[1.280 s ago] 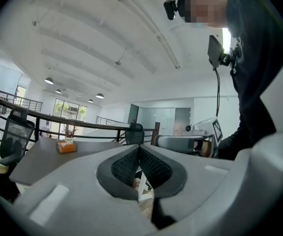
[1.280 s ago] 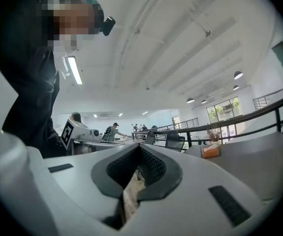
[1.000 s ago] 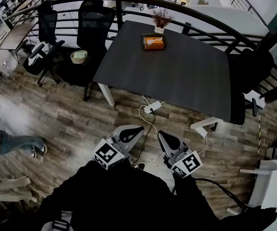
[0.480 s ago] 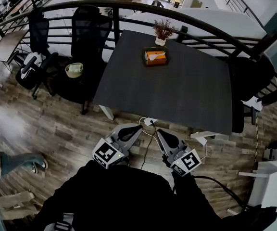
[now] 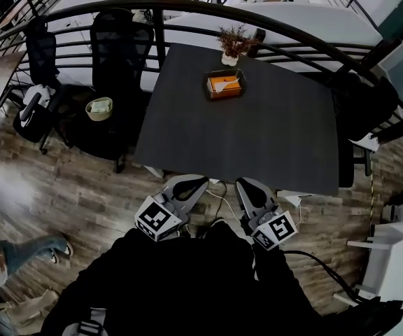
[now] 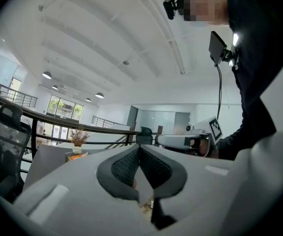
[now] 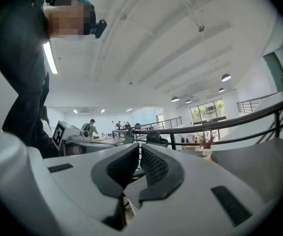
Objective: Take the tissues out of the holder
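A dark holder with orange tissues [image 5: 225, 85] stands on the dark table [image 5: 257, 124] near its far edge, beside a small potted plant [image 5: 233, 44]. The holder also shows small in the left gripper view as an orange box [image 6: 76, 156]. My left gripper [image 5: 193, 183] and right gripper [image 5: 249, 185] are held close to my body, just short of the table's near edge, far from the holder. Both are shut with nothing between the jaws. In the left gripper view the jaws [image 6: 139, 149] meet; in the right gripper view the jaws [image 7: 139, 149] meet too.
Black office chairs [image 5: 117, 47] stand left of the table, one with a small basket [image 5: 99, 108]. A curved black railing [image 5: 187, 9] runs behind the table. A cable and power strip [image 5: 219, 194] lie on the wood floor. A white unit [image 5: 390, 257] stands at the right.
I have stepped nearer the table; it and the holder sit lower and closer in the head view. Both grippers keep their pose and stay shut.
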### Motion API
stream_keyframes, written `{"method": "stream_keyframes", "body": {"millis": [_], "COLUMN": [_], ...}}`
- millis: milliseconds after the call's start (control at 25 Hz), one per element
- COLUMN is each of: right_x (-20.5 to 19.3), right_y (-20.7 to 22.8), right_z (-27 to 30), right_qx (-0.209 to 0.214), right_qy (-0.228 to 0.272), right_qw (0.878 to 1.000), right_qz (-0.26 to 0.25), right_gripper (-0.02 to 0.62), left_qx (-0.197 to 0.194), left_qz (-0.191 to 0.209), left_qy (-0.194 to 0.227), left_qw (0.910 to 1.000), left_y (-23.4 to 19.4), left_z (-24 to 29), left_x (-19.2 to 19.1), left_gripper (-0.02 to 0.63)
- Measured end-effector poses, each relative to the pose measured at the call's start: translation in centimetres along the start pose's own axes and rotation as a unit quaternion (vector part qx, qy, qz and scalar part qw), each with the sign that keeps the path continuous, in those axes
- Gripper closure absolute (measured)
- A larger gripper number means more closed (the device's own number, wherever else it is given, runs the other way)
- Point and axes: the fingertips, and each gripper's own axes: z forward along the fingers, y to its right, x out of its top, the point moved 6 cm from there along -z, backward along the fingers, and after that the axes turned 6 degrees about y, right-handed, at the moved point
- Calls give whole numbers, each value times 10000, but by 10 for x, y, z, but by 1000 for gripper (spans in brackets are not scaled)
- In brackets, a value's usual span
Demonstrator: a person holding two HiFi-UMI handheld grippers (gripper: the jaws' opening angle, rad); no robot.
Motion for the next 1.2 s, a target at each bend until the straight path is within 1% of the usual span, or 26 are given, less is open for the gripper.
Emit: {"method": "stream_keyframes", "body": {"millis": [160,360,600,800,920,1040,1200], "right_x": [-1,0,7,14,15,13,10], "right_y": [25,66,129,179,203,223,249], "right_z": [10,28,53,66,71,80,100], "right_qx": [-71,45,359,654,831,990,1071], "right_qy": [-28,-6,-44,-111,-202,-358,-543], "right_qw": [10000,10000,9993,9978,9963,9944,9928], "right_qz": [-3,11,-11,15,78,26,-25], "right_gripper": [594,594,594,594,593,592,592], "left_qx": [-9,108,339,576,715,858,1025], "left_qz": [-25,49,128,99,122,150,198], "left_qy": [-12,1,-10,-10,-38,-37,-49], "left_qw": [10000,9999,9993,9983,9974,9962,9945], "left_y": [-16,-36,-62,-78,-82,-89,-104], "left_z": [18,54,107,153,174,190,207], "left_x": [-2,0,2,3,3,3,2], "left_gripper": [598,598,598,598,598,598,598]}}
